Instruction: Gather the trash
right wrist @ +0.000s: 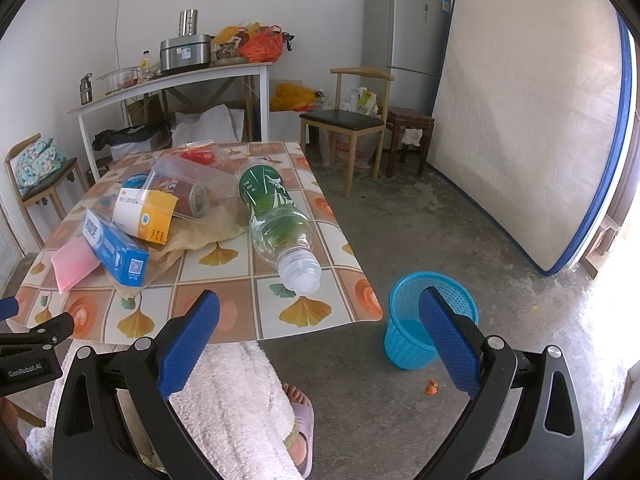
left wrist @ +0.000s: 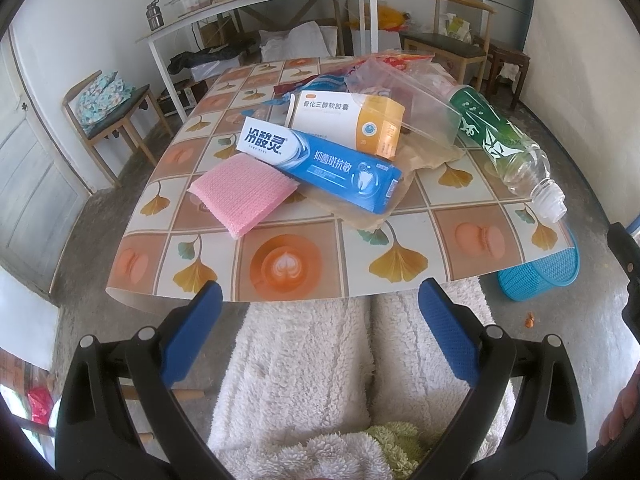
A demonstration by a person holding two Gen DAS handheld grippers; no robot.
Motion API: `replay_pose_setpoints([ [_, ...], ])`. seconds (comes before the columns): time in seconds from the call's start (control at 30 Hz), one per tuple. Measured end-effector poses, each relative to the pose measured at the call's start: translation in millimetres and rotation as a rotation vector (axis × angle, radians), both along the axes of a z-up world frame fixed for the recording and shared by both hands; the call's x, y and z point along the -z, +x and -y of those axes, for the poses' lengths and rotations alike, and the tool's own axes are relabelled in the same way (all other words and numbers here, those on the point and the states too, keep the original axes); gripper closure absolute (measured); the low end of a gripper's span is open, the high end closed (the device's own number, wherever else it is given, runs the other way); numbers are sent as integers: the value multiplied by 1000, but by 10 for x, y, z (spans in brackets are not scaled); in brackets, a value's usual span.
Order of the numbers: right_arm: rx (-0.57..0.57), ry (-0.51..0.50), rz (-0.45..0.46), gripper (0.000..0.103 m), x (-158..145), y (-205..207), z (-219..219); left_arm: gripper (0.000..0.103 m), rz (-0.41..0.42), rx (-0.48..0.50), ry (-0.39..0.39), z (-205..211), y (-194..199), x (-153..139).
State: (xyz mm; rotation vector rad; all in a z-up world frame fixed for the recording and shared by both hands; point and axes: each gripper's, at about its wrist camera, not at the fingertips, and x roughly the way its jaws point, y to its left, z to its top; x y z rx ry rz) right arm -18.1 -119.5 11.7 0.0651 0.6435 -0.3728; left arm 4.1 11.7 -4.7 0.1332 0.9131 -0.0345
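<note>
Trash lies on a small table (left wrist: 280, 268) with a patterned cloth: a blue toothpaste box (left wrist: 320, 160) (right wrist: 116, 250), a white-and-orange medicine box (left wrist: 348, 118) (right wrist: 146, 210), a pink sponge (left wrist: 242, 194) (right wrist: 72, 266), a clear plastic bag (left wrist: 404, 92) (right wrist: 192, 178), brown paper (right wrist: 196, 236), and an empty green-labelled bottle (left wrist: 500, 140) (right wrist: 276, 220) on its side. A blue mesh bin (right wrist: 430, 320) (left wrist: 540, 272) stands on the floor right of the table. My left gripper (left wrist: 320, 332) hangs open before the table's front edge. My right gripper (right wrist: 318, 336) is open too, near the front right corner.
A person's legs in white fleece (left wrist: 340, 380) and a slippered foot (right wrist: 300, 424) are below the grippers. Chairs (right wrist: 348, 120) (left wrist: 112, 116), a white side table (right wrist: 172, 84), a fridge (right wrist: 404, 28) and a leaning mattress (right wrist: 532, 120) line the room. An orange scrap (right wrist: 431, 388) lies on the concrete floor.
</note>
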Motion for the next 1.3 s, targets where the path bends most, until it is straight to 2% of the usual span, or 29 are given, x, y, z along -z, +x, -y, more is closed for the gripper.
replay_pose_setpoints([
  [0.23,-14,26,17,6,-98,1,12,8,2,2,-6,-26,-7,15],
  [0.5,-89,-13,34,6,-297,98,-15,9,-21,0,-32,17,41,42],
  [0.63,-150,-58,9,6,-323,198,-75,8,-26,-17,-47,-16,52,37],
  [0.77,-221,-22,-29,6,-337,327,-132,8,-33,-40,-66,-104,58,38],
  [0.93,-246,-35,-39,6,-354,390,-263,8,-29,-80,-97,-268,78,14],
  [1.3,-297,-55,-59,6,-362,458,-511,8,-22,-99,-137,-442,109,31],
])
